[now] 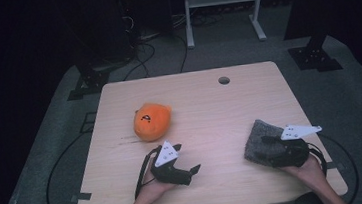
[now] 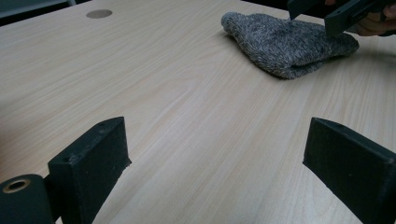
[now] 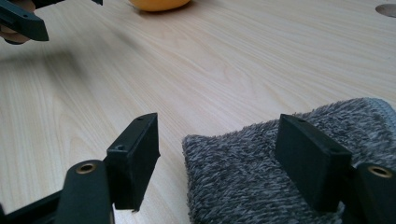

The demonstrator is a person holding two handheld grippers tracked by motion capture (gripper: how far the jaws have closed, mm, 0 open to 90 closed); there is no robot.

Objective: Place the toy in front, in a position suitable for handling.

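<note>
Right hand-held gripper [image 3: 217, 154] low, level, spread over grey cloth [image 3: 261, 182] edge, seemingly touching; left hand-held gripper [image 2: 217, 158] spread, empty.

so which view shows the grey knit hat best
The left gripper view: the grey knit hat lies whole, its weave clear. The high view shows it small, part hidden by the right gripper. The right gripper view shows just a close corner.
</note>
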